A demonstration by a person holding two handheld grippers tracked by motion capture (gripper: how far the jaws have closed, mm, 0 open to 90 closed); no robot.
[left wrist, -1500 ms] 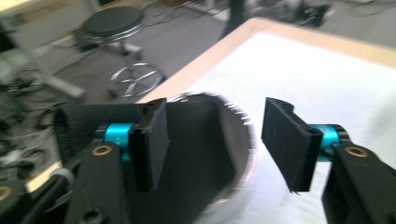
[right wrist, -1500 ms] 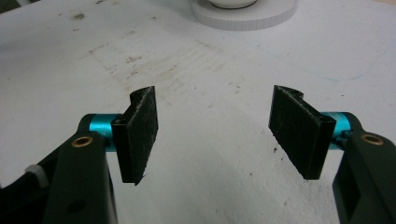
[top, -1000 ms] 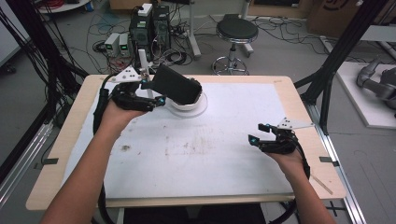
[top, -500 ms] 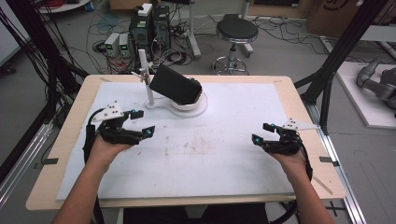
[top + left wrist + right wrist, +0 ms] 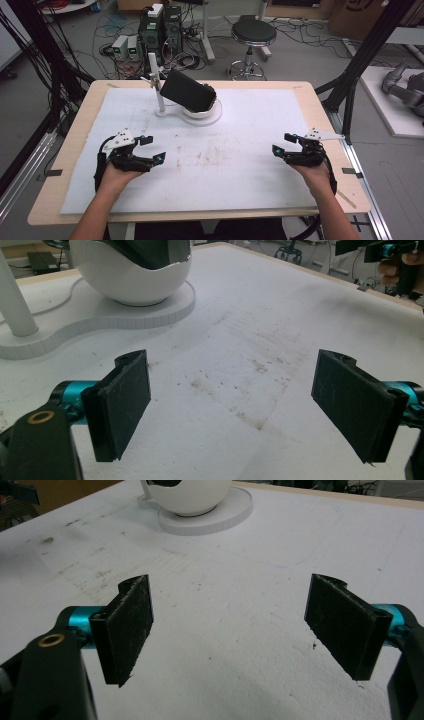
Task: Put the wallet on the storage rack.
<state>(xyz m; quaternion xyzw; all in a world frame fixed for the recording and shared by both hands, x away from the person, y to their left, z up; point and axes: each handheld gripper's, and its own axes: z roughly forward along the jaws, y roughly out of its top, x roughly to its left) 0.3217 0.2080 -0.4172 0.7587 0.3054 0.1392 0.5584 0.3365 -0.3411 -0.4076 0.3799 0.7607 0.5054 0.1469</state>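
A black box-shaped device leans tilted in a white bowl-shaped holder, whose flat base carries a thin white post. My left gripper rests low over the white mat at the near left, well short of the holder. Its jaws have just been opening, and they are open with only mat between the pads. My right gripper hovers over the mat at the near right, also open after widening a little, with nothing between its pads. The holder's bowl lies ahead of the left jaws.
A white foam mat covers the wooden table. Beyond the far edge are a round stool, computer boxes and floor cables. Black frame posts rise at the right. The person's other hand shows far off.
My left gripper has pulled back from the black device at the holder, toward the near left and down to the mat. The device stays in the holder. My right gripper has hardly moved.
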